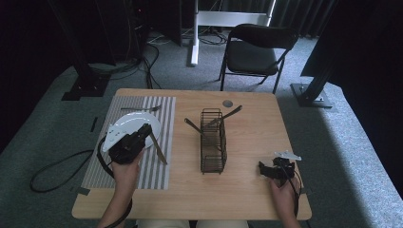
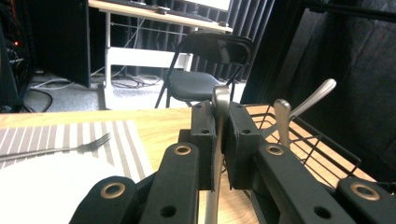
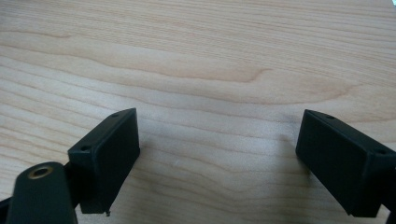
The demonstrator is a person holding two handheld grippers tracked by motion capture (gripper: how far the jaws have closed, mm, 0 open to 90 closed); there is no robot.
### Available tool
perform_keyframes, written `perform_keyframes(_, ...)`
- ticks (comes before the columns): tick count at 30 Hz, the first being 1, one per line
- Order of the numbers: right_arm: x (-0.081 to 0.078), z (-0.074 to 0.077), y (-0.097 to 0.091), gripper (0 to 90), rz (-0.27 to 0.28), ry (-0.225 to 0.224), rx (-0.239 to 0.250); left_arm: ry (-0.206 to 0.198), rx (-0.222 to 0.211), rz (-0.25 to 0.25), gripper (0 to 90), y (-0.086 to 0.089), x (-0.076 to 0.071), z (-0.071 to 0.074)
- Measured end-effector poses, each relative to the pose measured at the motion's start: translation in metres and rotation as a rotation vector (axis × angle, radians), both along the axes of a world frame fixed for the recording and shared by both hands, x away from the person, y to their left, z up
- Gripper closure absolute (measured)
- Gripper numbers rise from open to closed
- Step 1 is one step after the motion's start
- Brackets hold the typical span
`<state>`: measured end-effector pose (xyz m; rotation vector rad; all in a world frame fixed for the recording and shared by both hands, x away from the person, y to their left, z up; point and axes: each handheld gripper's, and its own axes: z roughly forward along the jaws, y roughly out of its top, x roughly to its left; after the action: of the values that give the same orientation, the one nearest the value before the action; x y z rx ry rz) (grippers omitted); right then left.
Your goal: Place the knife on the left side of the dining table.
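Note:
My left gripper (image 1: 145, 130) hovers over the right edge of a white plate (image 1: 124, 124) on a grey striped placemat (image 1: 157, 175). It is shut on a metal knife (image 1: 160, 153), whose long end slants toward the front right over the mat. In the left gripper view the pads (image 2: 203, 140) clamp the knife (image 2: 221, 100), which stands upright between them. A fork (image 1: 140, 109) lies on the mat behind the plate. My right gripper (image 1: 266, 170) rests near the table's front right; its jaws (image 3: 217, 154) stand wide open over bare wood.
A black wire basket (image 1: 212, 140) stands mid-table with two utensil handles (image 1: 228, 115) (image 1: 192, 125) leaning out of it; the same basket (image 2: 317, 144) is just right of the left jaws. A small grey disc (image 1: 227, 103) lies at the back. A black chair (image 1: 254, 50) stands beyond the table.

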<state>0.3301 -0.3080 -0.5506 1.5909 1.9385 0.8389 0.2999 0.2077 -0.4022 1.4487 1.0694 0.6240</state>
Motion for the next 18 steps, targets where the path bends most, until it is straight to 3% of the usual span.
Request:
perform_keyframes(8,0.000,0.000,0.000,12.6,-0.001,0.000,0.001,0.010,-0.014,0.019,83.8,0.005,0.004,-0.016)
perform_keyframes(13,0.000,0.000,0.000,12.6,-0.002,0.000,0.001,0.022,-0.044,0.033,83.8,0.012,0.004,-0.018)
perform_keyframes(18,0.000,0.000,0.000,12.6,-0.002,-0.001,0.001,0.045,-0.041,0.055,82.2,0.023,0.004,-0.019)
